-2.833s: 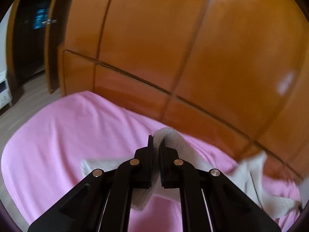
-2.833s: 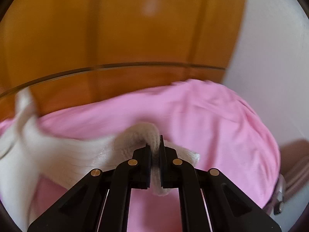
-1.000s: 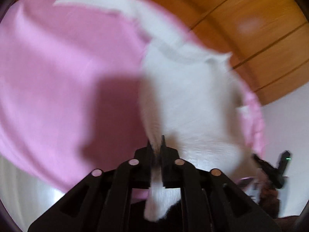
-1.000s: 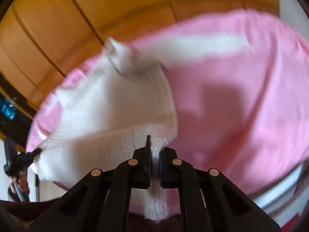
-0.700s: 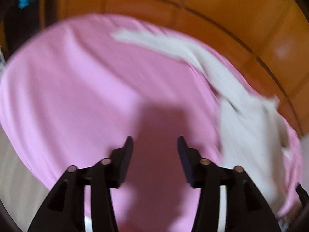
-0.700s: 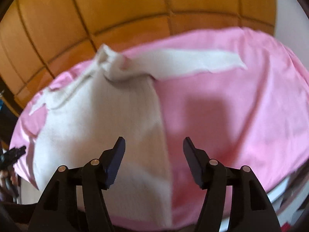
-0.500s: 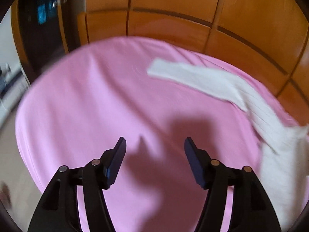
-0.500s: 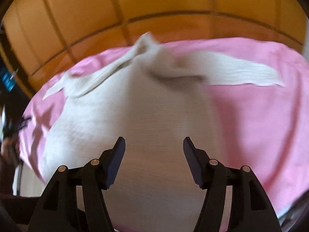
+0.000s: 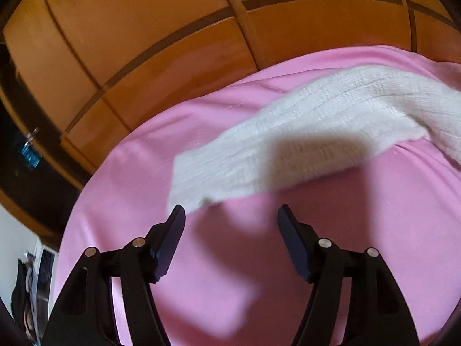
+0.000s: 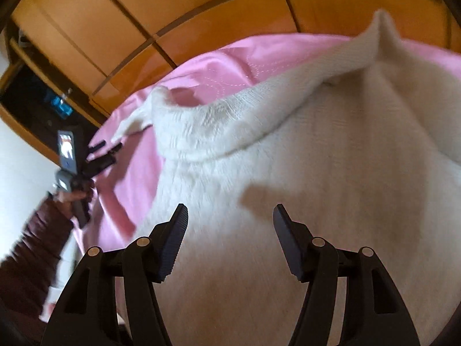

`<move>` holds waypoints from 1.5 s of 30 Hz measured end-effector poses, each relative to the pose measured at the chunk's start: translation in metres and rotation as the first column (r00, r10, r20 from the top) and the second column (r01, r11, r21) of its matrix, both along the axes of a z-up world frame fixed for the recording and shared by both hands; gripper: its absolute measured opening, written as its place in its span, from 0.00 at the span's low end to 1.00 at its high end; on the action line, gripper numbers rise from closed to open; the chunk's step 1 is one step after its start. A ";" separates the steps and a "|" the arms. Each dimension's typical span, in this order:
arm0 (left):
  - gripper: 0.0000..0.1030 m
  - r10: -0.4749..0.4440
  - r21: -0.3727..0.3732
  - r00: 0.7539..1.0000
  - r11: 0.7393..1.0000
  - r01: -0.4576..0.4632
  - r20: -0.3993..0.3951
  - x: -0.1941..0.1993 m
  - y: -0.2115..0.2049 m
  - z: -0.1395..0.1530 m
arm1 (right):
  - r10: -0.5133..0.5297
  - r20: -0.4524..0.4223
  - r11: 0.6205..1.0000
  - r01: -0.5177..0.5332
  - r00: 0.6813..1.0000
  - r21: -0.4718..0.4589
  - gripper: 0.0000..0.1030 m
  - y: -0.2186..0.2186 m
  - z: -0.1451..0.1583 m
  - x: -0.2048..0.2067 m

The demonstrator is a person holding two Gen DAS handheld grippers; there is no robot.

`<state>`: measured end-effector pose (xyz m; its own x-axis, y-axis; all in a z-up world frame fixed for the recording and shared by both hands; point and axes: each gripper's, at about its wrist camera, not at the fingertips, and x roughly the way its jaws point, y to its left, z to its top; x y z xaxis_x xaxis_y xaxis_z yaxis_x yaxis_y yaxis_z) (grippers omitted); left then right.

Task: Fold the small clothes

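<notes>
Jaws parted on both; white sweater (image 10: 317, 173) covers pink sheet (image 9: 259, 274), wooden wardrobe (image 9: 173, 43) behind.

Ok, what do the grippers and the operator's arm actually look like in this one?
Both the left gripper and right gripper are matte black linkages with silver pivot rivets and ribbed, wedge-shaped pads. The right view shows the left hand in a dark maroon sleeve.

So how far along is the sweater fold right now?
Done: the white sweater lies spread on the pink sheet, sleeve stretched out. In hand: nothing; the left gripper and right gripper are both open. Left: every fold, sleeves included.
</notes>
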<state>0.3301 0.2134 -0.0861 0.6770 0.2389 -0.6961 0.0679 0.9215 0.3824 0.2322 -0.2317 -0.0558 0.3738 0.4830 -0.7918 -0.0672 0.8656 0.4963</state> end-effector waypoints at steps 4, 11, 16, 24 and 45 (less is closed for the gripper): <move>0.05 -0.046 -0.094 0.998 0.995 0.043 -0.040 0.021 0.001 -0.003 | -0.008 -0.060 0.998 0.012 0.998 0.066 0.60 0.005 -0.023 0.024; 0.03 -0.002 -0.307 0.999 0.952 0.014 0.037 -0.017 0.022 0.078 | 0.031 -0.031 0.992 -0.027 0.999 0.125 0.60 0.017 -0.029 0.059; 0.03 0.049 -0.554 0.999 0.832 -0.039 0.004 -0.061 0.065 0.160 | 0.005 0.065 0.992 -0.013 0.998 0.122 0.56 0.026 -0.009 0.123; 0.08 0.246 -0.652 0.943 0.681 -0.334 -0.226 -0.084 0.123 0.169 | -0.120 0.096 0.987 0.109 0.988 0.120 0.66 0.029 0.009 0.224; 0.67 0.568 -0.697 0.766 0.417 -0.584 -0.301 -0.132 0.198 -0.009 | 0.361 0.119 0.919 -0.332 0.925 -0.214 0.65 0.139 -0.015 0.058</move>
